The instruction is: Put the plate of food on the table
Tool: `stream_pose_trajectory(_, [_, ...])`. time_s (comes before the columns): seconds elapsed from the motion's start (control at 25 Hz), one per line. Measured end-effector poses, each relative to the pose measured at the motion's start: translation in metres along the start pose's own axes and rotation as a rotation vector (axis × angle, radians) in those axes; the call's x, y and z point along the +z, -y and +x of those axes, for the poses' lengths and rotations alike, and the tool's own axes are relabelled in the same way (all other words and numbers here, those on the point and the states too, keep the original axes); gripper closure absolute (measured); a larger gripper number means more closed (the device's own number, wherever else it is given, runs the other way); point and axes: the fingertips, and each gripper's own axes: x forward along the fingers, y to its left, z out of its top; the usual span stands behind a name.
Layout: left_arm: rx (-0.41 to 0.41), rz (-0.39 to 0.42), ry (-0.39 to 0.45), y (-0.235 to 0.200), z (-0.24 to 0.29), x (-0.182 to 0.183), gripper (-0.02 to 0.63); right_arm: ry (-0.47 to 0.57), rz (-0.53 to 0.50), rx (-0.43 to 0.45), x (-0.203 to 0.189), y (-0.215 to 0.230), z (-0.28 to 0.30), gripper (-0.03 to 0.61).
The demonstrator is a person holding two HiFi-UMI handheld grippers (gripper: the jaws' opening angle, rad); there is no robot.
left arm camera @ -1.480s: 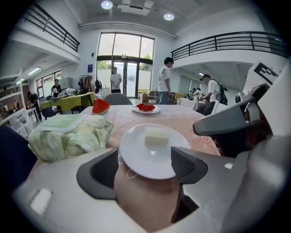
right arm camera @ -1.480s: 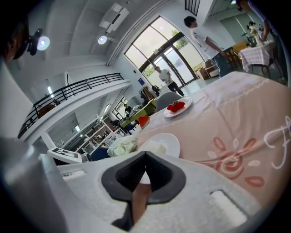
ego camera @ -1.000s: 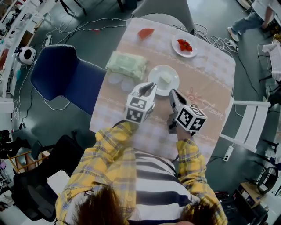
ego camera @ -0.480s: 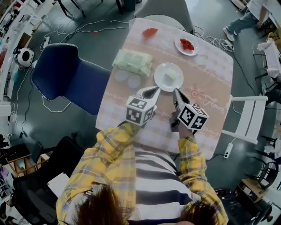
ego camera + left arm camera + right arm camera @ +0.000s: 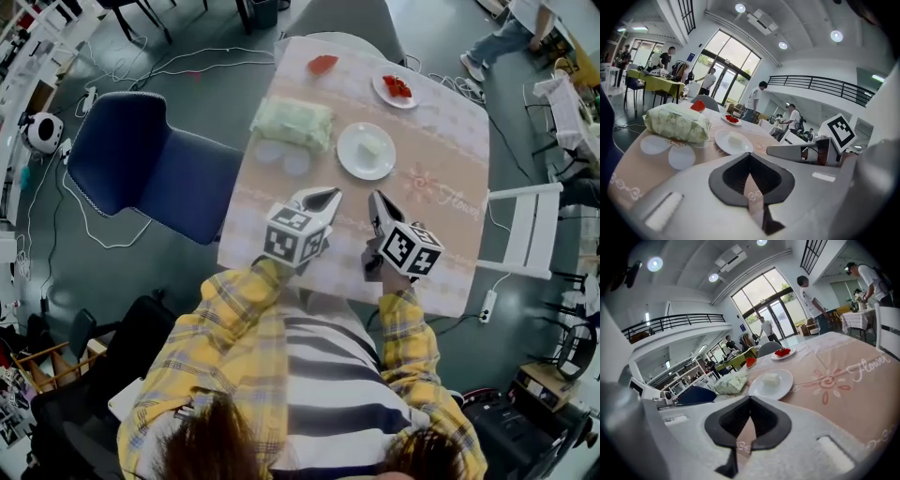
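On the worktop (image 5: 441,248), plate (image 5: 349,159) rests just beyond left tool (image 5: 332,195) and right tool (image 5: 375,198), both pressed together.

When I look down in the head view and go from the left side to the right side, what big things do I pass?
Blue padded chair → pale green soft packet → round white plate with a pale block of food → white frame chair.

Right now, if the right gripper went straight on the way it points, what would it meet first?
Most likely the white plate holding a pale block of food: it lies straight ahead of the right gripper's closed jaws, with only bare tablecloth between. Height above the table is unclear.
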Motion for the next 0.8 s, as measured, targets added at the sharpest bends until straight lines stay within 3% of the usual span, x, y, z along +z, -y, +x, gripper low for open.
stream_pose_trajectory(0.36, [-0.040, 0.022, 0.003, 0.023, -0.033, -0.011, 0.612, 0.005, -0.044, 0.008, -0.017, -0.021, -0.032, 0.580])
stream_pose_trajectory(0.48, [-0.036, -0.003, 0.025, 0.034, -0.048, -0.014, 0.612, 0.003, -0.052, 0.009, -0.026, -0.024, -0.049, 0.580])
stream_pose_trajectory(0.8, [-0.026, -0.031, 0.020, 0.078, -0.067, -0.054, 0.612, 0.000, -0.046, 0.036, -0.061, -0.021, -0.110, 0.580])
